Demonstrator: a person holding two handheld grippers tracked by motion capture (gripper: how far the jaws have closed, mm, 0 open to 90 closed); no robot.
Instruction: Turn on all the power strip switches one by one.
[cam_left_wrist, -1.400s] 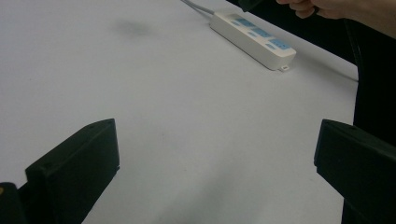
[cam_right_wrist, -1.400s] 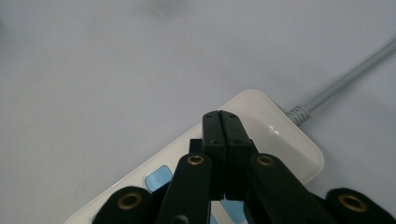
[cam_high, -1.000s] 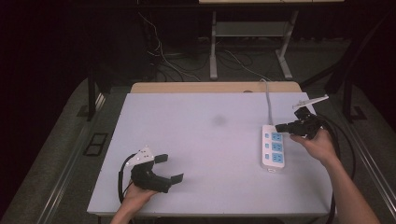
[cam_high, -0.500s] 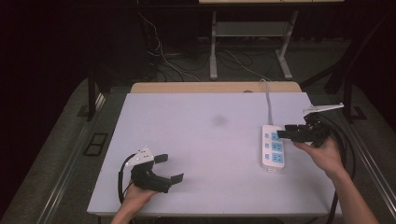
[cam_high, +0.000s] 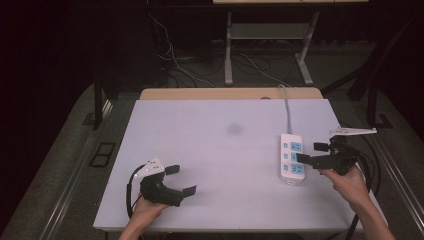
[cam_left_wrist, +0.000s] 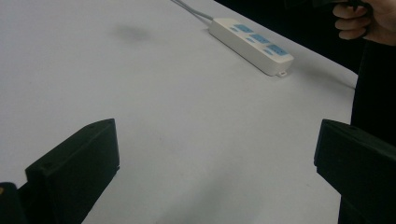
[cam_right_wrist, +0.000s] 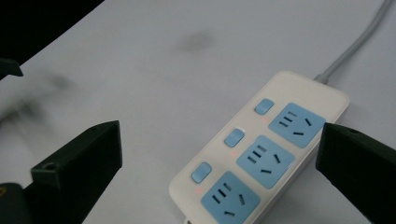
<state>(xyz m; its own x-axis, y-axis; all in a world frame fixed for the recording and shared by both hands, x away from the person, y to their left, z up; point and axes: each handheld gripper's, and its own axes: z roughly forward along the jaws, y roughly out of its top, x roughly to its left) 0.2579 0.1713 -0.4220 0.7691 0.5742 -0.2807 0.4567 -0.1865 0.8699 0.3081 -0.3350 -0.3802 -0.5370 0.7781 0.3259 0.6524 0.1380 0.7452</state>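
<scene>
Your right gripper view shows three switches (cam_right_wrist: 235, 137) on the power strip (cam_right_wrist: 261, 154), too small from above. Your right gripper (cam_high: 311, 155) has just been opening its jaws; the strip lies below them on the counter (cam_high: 210, 165), untouched. Your left gripper (cam_high: 180, 181) is released too.

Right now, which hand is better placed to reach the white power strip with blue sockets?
Right. The right gripper hovers open beside the white power strip with blue sockets, jaws just opened, nothing between them. The left gripper rests open across the white table.
</scene>
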